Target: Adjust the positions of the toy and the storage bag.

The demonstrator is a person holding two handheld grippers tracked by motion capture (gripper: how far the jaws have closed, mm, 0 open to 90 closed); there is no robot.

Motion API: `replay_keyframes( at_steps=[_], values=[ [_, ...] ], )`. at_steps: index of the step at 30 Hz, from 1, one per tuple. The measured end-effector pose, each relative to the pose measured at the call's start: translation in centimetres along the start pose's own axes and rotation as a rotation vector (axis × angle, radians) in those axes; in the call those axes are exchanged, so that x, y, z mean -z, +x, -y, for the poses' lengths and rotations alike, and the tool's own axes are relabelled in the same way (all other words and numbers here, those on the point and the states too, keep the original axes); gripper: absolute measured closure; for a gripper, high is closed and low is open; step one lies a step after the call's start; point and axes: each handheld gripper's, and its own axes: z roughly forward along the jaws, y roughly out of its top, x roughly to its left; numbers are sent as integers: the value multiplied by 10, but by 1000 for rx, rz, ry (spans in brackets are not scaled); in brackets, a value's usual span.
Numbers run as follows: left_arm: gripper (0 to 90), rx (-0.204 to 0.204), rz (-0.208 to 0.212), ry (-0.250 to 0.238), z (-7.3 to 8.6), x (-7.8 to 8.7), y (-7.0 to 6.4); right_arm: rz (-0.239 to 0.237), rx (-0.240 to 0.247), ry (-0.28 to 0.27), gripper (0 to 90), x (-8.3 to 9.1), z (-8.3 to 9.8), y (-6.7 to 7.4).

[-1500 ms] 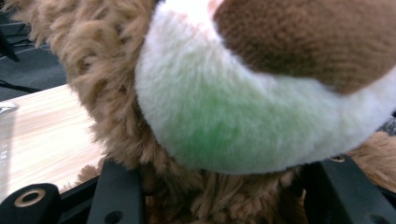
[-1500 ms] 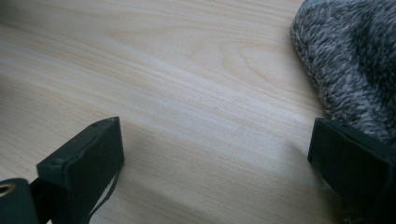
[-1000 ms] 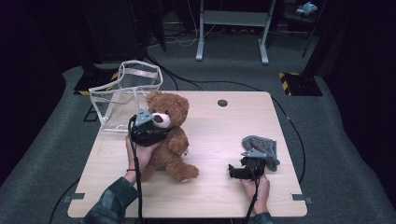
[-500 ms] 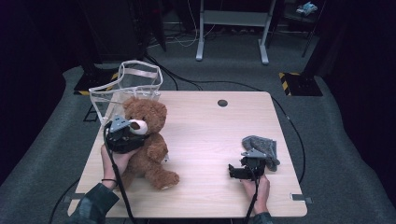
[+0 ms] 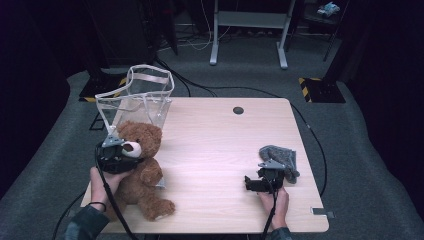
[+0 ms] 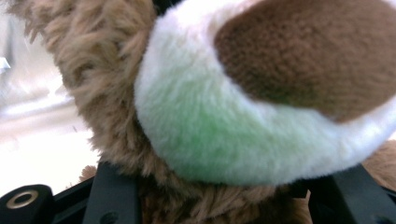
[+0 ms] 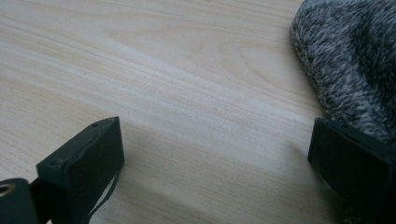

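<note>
Gripping the teddy bear (image 5: 142, 170) by its head, the left hand-held gripper (image 5: 116, 156) sits at the near-left corner of the bench (image 5: 210, 145); in the left gripper view its two black jaws stand on either side of the bear's white muzzle (image 6: 224, 130) and brown nose, the plush pressed between them. The bear sits upright near the bench's left edge, just in front of a clear plastic bag (image 5: 137, 97) that stands open at the far-left corner. The right hand-held gripper (image 5: 257, 183) rests low over the near-right part of the bench, jaws spread wide with bare wood between them. A grey knitted cloth (image 7: 355, 60) lies just beside its right-hand jaw, touching it as far as the right gripper view shows.
</note>
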Motion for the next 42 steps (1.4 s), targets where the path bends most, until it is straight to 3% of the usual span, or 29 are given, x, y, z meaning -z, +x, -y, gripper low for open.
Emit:
replay_keyframes(
  at_steps=[5,9,10,11,12,13,18,23,27,30,35,37,42],
  values=[
    [450,34,-5,32,4,-12,13,0,0,-1,28,0,0,0],
    [434,70,9,92,5,-26,20,0,0,-1,28,0,0,0],
    [428,64,14,137,4,-32,23,0,0,-1,28,0,0,0],
    [422,76,15,142,6,-36,24,0,1,-1,28,0,0,0],
    [416,53,8,176,6,-40,26,0,1,1,28,0,0,0],
    [410,68,10,200,6,-44,27,0,1,-2,28,0,0,0],
    [362,111,20,239,9,-55,37,-2,16,-5,29,0,0,0],
    [263,106,27,241,4,-54,36,-11,40,-11,19,0,0,1],
    [204,90,30,239,-1,-50,33,-23,21,-6,16,0,0,1],
    [154,85,29,248,-4,-48,31,-24,37,2,18,0,0,1],
    [74,87,-21,258,-11,-47,32,-25,36,2,19,0,0,1],
    [24,101,-34,248,-15,-46,33,-25,36,2,19,0,0,1],
    [0,103,-57,202,-26,-39,34,-27,34,1,19,0,0,0]
  ],
)
